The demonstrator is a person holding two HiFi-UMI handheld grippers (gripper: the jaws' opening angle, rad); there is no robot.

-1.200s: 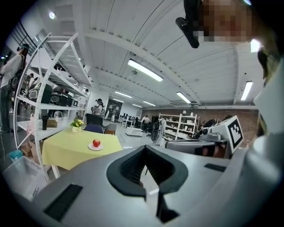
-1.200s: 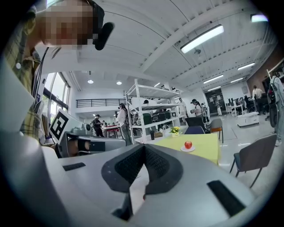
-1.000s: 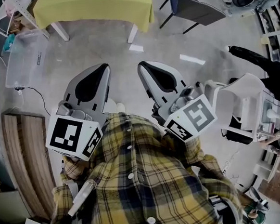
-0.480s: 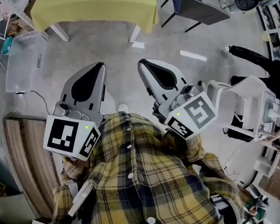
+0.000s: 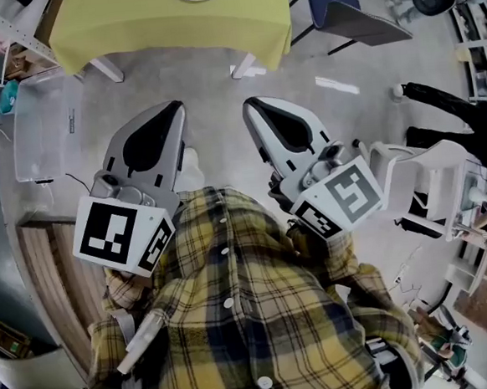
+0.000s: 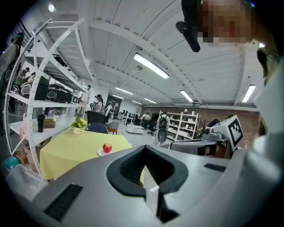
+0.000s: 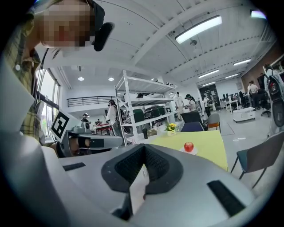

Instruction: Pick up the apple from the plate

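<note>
Left gripper (image 5: 174,107) and right gripper (image 5: 250,104): jaws closed, empty, well short of table (image 5: 171,23). Open floor (image 5: 209,79) lies before table. Apple (image 6: 107,147) rests on plate (image 6: 101,153) near table's front edge.

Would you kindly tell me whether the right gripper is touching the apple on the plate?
Apart. The right gripper view shows the apple on its plate on the yellow table, far ahead of the right gripper.
</note>
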